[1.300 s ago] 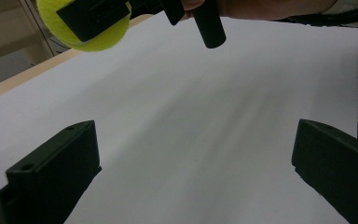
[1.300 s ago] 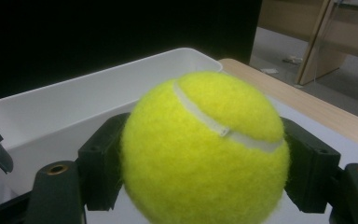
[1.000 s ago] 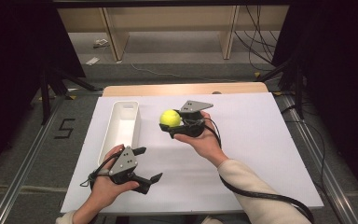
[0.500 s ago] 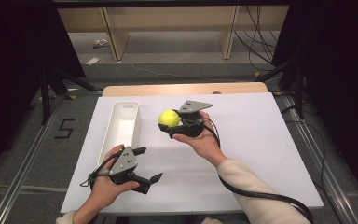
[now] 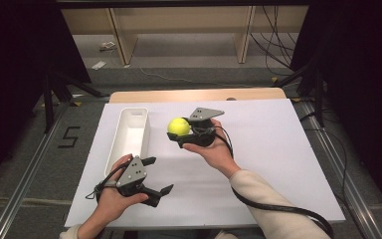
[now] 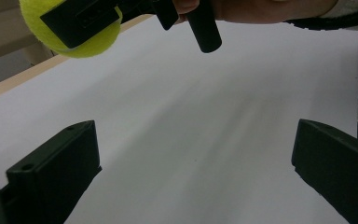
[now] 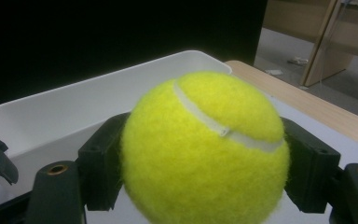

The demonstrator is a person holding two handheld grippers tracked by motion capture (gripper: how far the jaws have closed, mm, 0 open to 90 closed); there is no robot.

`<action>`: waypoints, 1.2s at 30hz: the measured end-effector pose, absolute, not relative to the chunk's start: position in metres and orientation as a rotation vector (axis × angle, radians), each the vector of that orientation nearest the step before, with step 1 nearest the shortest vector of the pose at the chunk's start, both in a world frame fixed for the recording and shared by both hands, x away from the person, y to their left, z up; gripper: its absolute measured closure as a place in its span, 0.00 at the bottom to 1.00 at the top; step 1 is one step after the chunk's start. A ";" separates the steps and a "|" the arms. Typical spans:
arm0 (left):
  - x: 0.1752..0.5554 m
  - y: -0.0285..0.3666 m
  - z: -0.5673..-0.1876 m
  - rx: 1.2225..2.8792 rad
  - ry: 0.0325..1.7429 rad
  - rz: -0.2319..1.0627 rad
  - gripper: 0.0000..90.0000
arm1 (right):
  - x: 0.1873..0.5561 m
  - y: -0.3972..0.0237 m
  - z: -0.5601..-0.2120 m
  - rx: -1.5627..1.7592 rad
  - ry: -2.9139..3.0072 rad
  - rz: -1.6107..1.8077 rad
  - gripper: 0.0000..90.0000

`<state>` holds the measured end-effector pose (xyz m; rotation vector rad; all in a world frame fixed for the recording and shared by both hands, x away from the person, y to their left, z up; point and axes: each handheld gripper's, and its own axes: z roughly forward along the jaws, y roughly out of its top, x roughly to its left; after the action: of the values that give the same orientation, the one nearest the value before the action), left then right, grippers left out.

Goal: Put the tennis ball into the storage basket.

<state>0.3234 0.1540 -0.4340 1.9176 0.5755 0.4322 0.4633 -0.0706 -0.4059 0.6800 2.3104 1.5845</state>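
Right now the right tongs [image 5: 179, 133] pinch a yellow tennis ball [image 5: 178, 126], one black jaw pressed against each side of it, and hold it up off the white table [image 5: 278, 149]. In the right gripper view the tennis ball [image 7: 205, 149] sits squarely between the two jaws, its pale seam curving across the top, and the white tray [image 7: 74, 112] lies just behind it. Seen from the high view, the ball hangs just to the right of that long white tray [image 5: 138, 115], close to the tray's far end but outside it, and the right hand [image 5: 216, 152] grips the tool from below with its cable trailing back along the sleeve. Nearer the person, the left tongs [image 5: 158, 175] are spread wide with nothing between them, held by the left hand [image 5: 112, 199] low over the near part of the table, well apart from the ball and just off the tray's near end. The left gripper view shows its own two jaws far apart over bare white table [image 6: 205, 140], with the ball [image 6: 70, 28] and the right tongs [image 6: 81, 18] up in the far corner. A wooden edge [image 5: 199, 94] runs along the table's far side.
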 end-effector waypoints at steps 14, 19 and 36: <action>0.323 0.154 -0.434 1.918 0.575 0.432 0.00 | 0.464 -0.067 -0.405 0.671 2.305 1.592 0.30; 0.323 0.154 -0.434 1.917 0.575 0.432 0.00 | 0.463 -0.066 -0.405 0.667 2.309 1.592 0.30; 0.323 0.154 -0.434 1.917 0.573 0.433 0.00 | 0.463 -0.061 -0.406 0.663 2.314 1.593 0.30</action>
<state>0.3230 0.1540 -0.4337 1.9171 0.5727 0.4328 0.4635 -0.0610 -0.4055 0.6630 2.3143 1.5932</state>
